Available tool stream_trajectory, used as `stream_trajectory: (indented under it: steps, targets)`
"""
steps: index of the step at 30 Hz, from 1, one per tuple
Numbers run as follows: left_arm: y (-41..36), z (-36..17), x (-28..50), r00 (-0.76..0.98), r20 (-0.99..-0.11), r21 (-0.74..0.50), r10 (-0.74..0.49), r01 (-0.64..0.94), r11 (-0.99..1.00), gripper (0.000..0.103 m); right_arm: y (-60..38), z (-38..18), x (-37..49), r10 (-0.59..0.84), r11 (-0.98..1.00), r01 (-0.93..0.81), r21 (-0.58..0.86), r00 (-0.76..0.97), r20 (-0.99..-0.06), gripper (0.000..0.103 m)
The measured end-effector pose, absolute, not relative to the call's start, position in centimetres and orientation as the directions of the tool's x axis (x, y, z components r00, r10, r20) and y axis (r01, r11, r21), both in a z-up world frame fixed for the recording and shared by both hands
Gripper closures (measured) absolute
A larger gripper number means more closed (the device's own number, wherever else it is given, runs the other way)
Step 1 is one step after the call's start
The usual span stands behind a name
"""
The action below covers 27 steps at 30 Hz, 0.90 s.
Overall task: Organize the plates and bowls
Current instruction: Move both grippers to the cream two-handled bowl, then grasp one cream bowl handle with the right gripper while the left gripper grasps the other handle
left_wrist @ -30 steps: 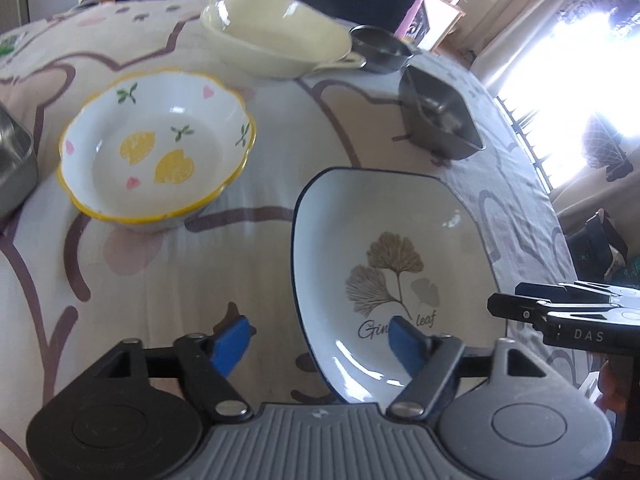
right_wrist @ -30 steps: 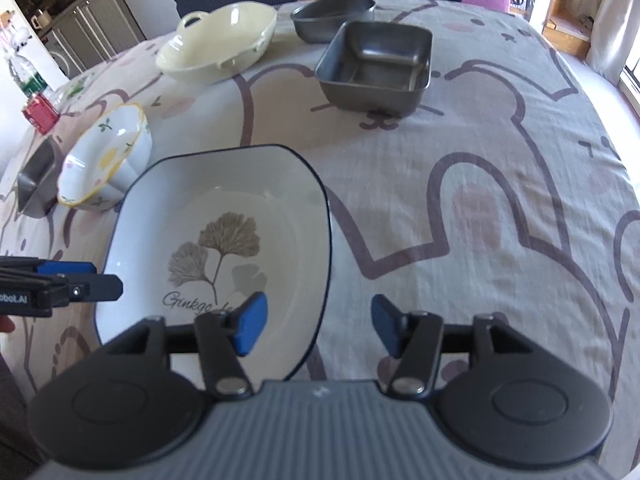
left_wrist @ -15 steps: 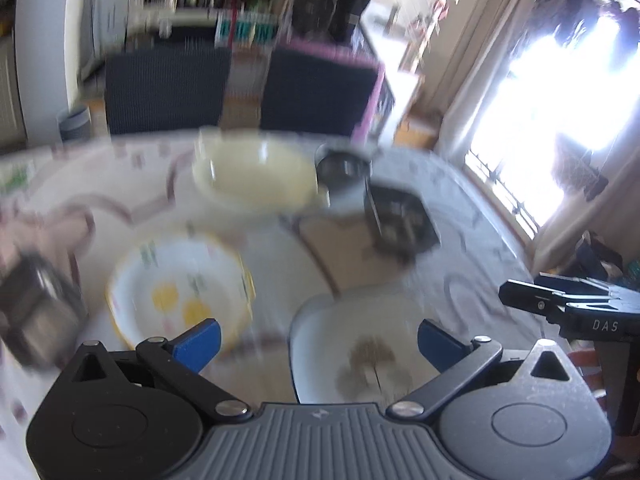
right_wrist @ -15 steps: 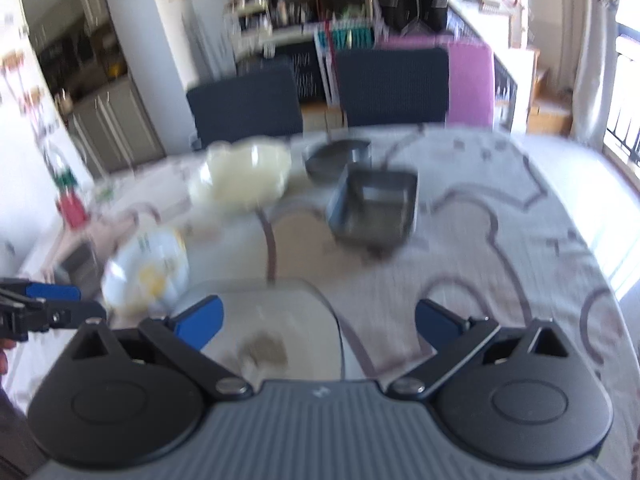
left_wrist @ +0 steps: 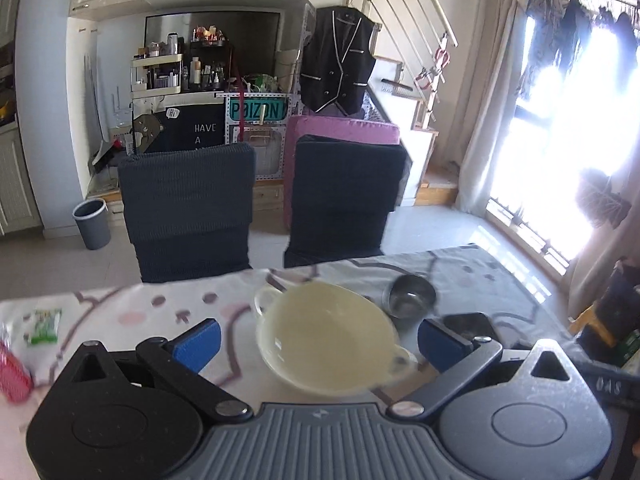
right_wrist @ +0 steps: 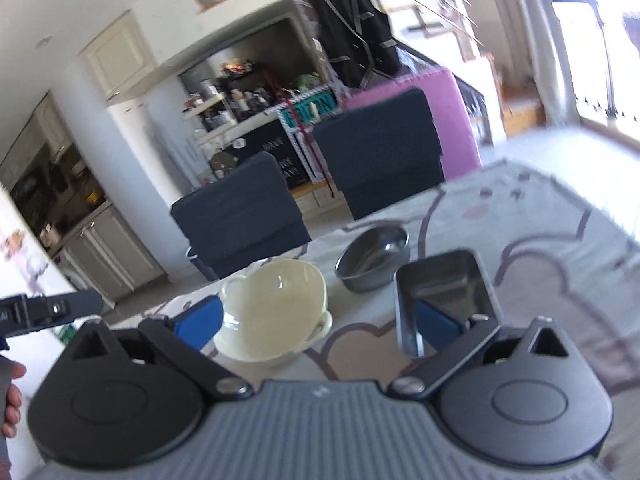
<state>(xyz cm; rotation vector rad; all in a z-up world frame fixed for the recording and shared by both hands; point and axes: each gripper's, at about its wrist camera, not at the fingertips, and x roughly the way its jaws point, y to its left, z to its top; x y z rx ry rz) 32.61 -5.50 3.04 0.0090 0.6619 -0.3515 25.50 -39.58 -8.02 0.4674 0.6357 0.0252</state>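
Our left claw [left_wrist: 318, 340] is spread wide and holds nothing; the cream two-handled bowl [left_wrist: 326, 338] sits between its blue pads, a round steel bowl [left_wrist: 409, 295] just beyond to the right. Bare tablecloth [left_wrist: 160, 312] lies open ahead-left. Our right claw [right_wrist: 316, 322] gapes equally, empty, framing the cream bowl at left and a square steel dish [right_wrist: 442, 284] at its right pad; open cloth stretches rightward to the table edge.

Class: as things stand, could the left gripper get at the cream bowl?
Probably yes. The left gripper is open, the cream bowl sits straight ahead between its fingers, and nothing lies in between; the steel bowl stands behind.
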Motion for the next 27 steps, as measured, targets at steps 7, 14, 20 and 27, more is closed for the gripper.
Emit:
stream_trajectory:
  steps: [7, 14, 20, 27]
  targets:
    - [-4.7, -0.1, 41.2, 0.709, -0.621, -0.092, -0.335, 0.358, 0.929, 0.002, -38.6, -13.2, 30.6, 0.261, 0.784, 0.221, 0.581, 0.73, -0.631, 0.0]
    - [-4.8, -5.9, 47.7, 0.621, -0.71, -0.134, -0.332, 0.343, 0.93, 0.047, -38.2, -17.0, 33.6, 0.277, 0.659, 0.35, 0.665, 0.709, -0.648, 0.024]
    - [-5.4, -9.0, 50.7, 0.581, -0.758, -0.107, -0.297, 0.338, 0.935, 0.063, -37.9, -18.4, 34.1, 0.295, 0.669, 0.34, 0.661, 0.694, -0.657, 0.045]
    - [-5.7, -10.1, 52.1, 0.575, -0.777, -0.08, -0.257, 0.315, 0.946, 0.09, -37.8, -18.5, 34.3, 0.288, 0.693, 0.34, 0.636, 0.678, -0.676, 0.082]
